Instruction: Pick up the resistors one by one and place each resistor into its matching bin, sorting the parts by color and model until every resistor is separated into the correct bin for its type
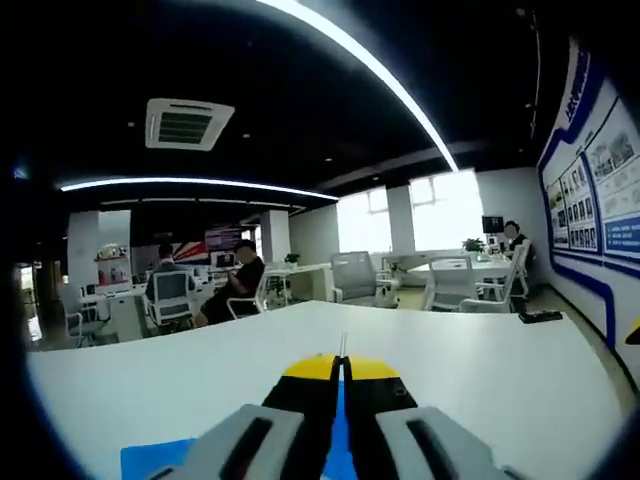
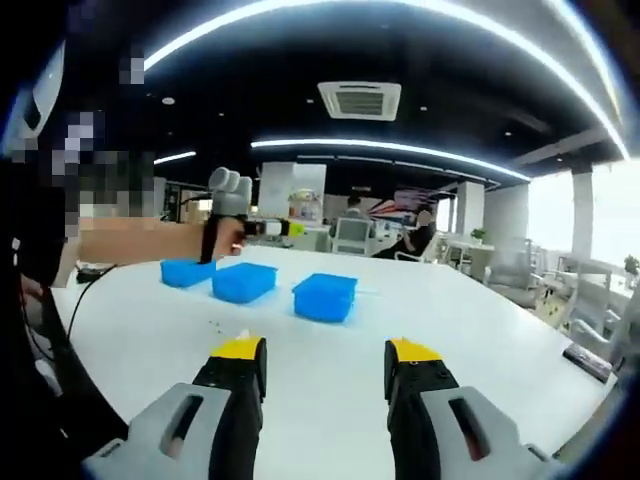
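My left gripper (image 1: 341, 366) has its yellow-tipped jaws pressed together, and a thin pale wire (image 1: 343, 345), apparently a resistor lead, sticks up from between the tips. Blue of a bin (image 1: 152, 461) shows under it at the lower left. In the right gripper view a hand holds the left gripper (image 2: 292, 228) in the air above the left blue bin (image 2: 185, 272). Two more blue bins, a middle bin (image 2: 243, 281) and a right bin (image 2: 325, 297), stand in a row on the white table (image 2: 480, 340). My right gripper (image 2: 325, 350) hovers open and empty over the table. Tiny loose parts (image 2: 215, 323) lie near its left jaw.
A person's body and a dark cable (image 2: 85, 290) are at the table's left edge. A small black object (image 1: 540, 316) lies at the far right of the table. Behind are office desks, chairs and seated people (image 1: 235, 285).
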`<action>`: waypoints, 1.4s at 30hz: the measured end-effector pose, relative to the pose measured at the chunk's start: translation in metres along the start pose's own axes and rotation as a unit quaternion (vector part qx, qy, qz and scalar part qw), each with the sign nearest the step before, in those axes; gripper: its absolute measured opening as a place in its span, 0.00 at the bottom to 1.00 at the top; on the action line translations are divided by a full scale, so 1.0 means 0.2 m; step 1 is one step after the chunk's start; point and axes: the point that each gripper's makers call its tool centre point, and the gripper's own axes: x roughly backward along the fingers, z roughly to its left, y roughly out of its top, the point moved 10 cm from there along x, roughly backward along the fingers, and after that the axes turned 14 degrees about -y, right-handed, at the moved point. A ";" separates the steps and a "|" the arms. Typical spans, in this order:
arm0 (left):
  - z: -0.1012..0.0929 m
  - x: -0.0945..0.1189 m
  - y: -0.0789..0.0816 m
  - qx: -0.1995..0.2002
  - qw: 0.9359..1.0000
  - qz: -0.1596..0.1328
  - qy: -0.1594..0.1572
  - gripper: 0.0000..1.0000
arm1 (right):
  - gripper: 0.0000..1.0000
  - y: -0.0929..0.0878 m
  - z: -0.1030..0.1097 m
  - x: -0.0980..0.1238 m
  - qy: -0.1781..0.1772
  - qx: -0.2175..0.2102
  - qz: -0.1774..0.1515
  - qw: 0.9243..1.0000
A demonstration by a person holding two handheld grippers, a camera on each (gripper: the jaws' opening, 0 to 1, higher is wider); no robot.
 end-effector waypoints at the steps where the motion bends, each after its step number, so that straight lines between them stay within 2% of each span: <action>1: 0.00 -0.03 0.00 0.000 1.000 0.002 0.001 0.05 | 0.49 0.00 0.00 0.00 -0.001 0.000 0.001 1.000; 7: 0.03 -0.15 -0.03 0.003 1.000 0.018 0.006 0.06 | 0.49 -0.01 0.01 0.00 0.003 -0.004 0.003 1.000; 9: 0.03 -0.17 -0.04 -0.003 1.000 0.021 0.005 0.16 | 0.49 -0.01 0.01 0.00 0.004 -0.005 0.002 1.000; 11: 0.04 -0.18 -0.05 0.003 1.000 0.023 0.002 0.33 | 0.49 -0.01 0.02 -0.01 0.006 -0.005 0.002 1.000; 13: 0.05 -0.17 -0.06 0.003 0.999 0.031 0.014 0.41 | 0.49 -0.01 0.02 -0.01 0.008 -0.005 0.002 1.000; 15: 0.04 -0.14 -0.06 0.005 1.000 0.029 -0.005 0.39 | 0.49 -0.01 0.02 -0.01 0.010 -0.006 0.001 1.000; 18: 0.03 -0.06 -0.07 0.000 1.000 0.030 -0.010 0.39 | 0.49 -0.01 0.03 -0.01 0.014 -0.004 0.001 1.000; 24: -0.02 0.22 -0.06 0.003 1.000 0.004 -0.013 0.36 | 0.49 0.02 0.07 -0.04 0.035 -0.003 -0.011 0.999; 28: -0.07 0.50 -0.05 0.018 0.999 -0.032 0.005 0.35 | 0.49 0.06 0.12 -0.08 0.065 0.002 -0.034 0.997; 31: -0.13 0.67 -0.07 0.022 0.999 -0.043 0.015 0.35 | 0.49 0.08 0.16 -0.10 0.085 0.005 -0.041 0.996; 37: -0.27 1.04 -0.12 0.037 0.997 -0.061 0.033 0.37 | 0.49 0.11 0.24 -0.14 0.126 0.012 -0.050 0.991; 42: -0.40 1.31 -0.21 0.045 0.996 -0.061 0.040 0.42 | 0.50 0.13 0.30 -0.15 0.157 0.013 -0.054 0.986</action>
